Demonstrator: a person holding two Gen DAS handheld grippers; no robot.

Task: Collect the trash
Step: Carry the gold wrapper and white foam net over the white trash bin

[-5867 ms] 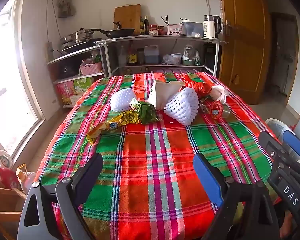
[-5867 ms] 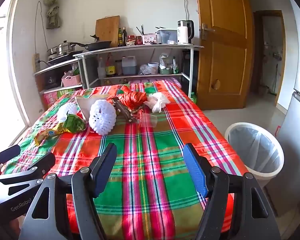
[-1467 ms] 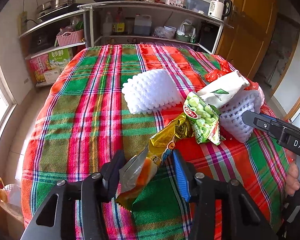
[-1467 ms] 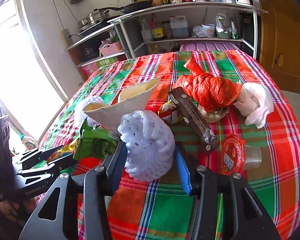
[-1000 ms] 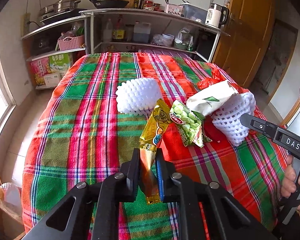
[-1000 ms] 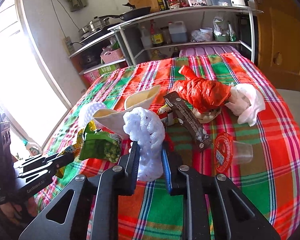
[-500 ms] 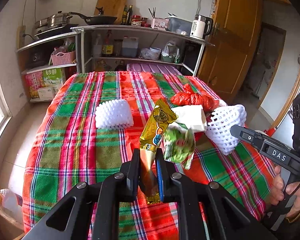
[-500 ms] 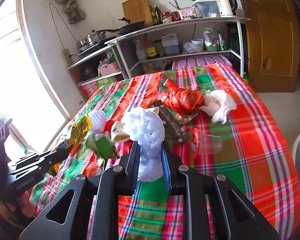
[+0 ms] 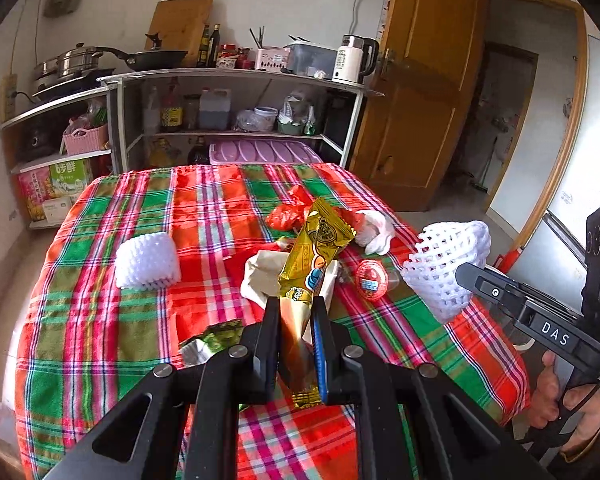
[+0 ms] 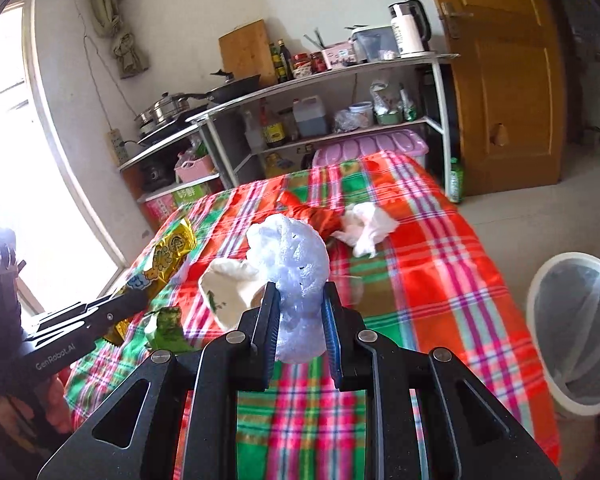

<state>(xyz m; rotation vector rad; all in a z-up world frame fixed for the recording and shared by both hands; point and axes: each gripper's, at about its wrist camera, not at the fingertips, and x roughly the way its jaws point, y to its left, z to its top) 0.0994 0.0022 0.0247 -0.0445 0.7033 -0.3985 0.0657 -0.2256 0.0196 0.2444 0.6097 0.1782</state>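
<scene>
Right wrist view first: I'm pinching the crumpled white foam fruit net [image 10: 296, 280] in the right gripper [image 10: 298, 320], jaws pressed into its lower half, and carrying it above the red-and-green plaid tablecloth [image 10: 432, 264]. The white plastic-lined trash bin [image 10: 576, 336] is sitting on the floor just off the cloth's right edge, so that's where I'm heading, I think.

Over on the left wrist view, the left gripper [image 9: 296, 340] is clamped shut on the long gold foil snack wrapper [image 9: 312, 276], which is sticking up above the cloth's near half.

For doing this bit well: I'm keeping both squeezes firm, since foam and foil are light and slippery, and I'd bring each one right over the bin's mouth before letting go, one hand at a time so they aren't bumping.

Staying on the cloth: a second white foam net [image 9: 148, 260], a red plastic bag [image 9: 288, 212], white tissue [image 9: 376, 228], a cream paper pouch [image 9: 260, 276], a red-lidded cup [image 9: 370, 280] and a green wrapper [image 9: 216, 340].

Readable text: "DAS" on the right tool, "GenRobot.AI" on the left one. The wrapper print is too small for me.
</scene>
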